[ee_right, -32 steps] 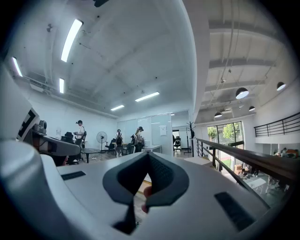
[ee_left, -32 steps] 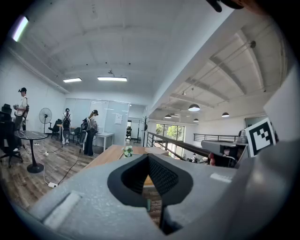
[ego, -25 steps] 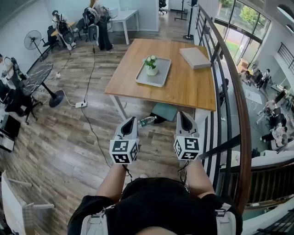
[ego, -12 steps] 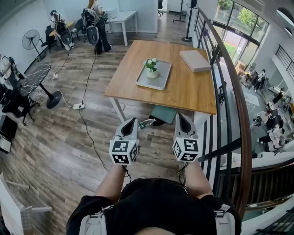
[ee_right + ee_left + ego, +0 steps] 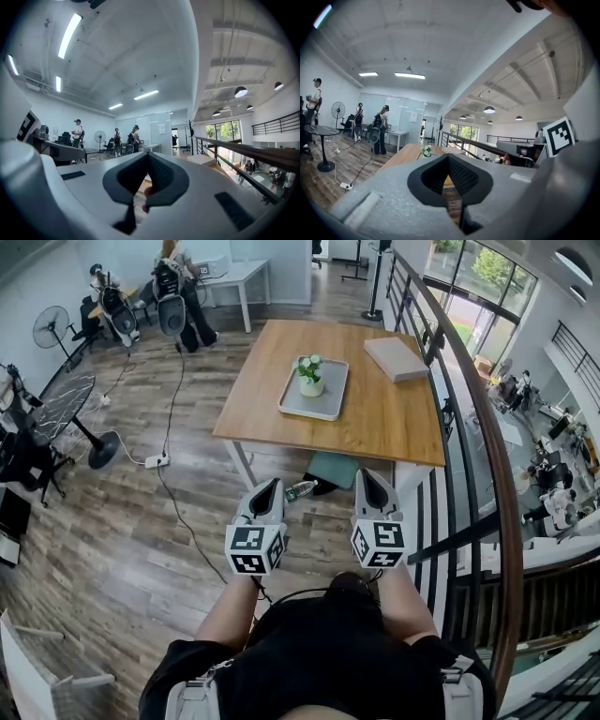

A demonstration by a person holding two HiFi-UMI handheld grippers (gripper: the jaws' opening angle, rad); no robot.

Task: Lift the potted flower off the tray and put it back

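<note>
Since the earlier frames we have edged a little closer to the wooden table (image 5: 394, 423). The standing fan (image 5: 49, 326) and the power strip (image 5: 155, 461) on the plank floor have slid toward the left edge of the head view, while both grippers sit in the same spot in front of our body. The left gripper (image 5: 271, 484) points at the table's near edge with its jaws together and nothing between them; its own view shows the pads meeting at the tip. The right gripper (image 5: 366, 474) is level beside it, a short gap apart, also closed and empty. Neither is near the table top. The potted flower (image 5: 309, 374), white blooms in a pale pot, stands upright on the far end of the grey tray (image 5: 325, 405), which lies near the middle of the table, well ahead of both grippers. A flat pale box (image 5: 397, 359) rests on the far right corner of the table, apart from the tray. A bottle (image 5: 300, 489) lies on the floor under the near edge, just beyond the left gripper's tip. A dark railing (image 5: 473, 437) runs along the table's right side, and people (image 5: 173, 287) stand at the far end of the room.
</note>
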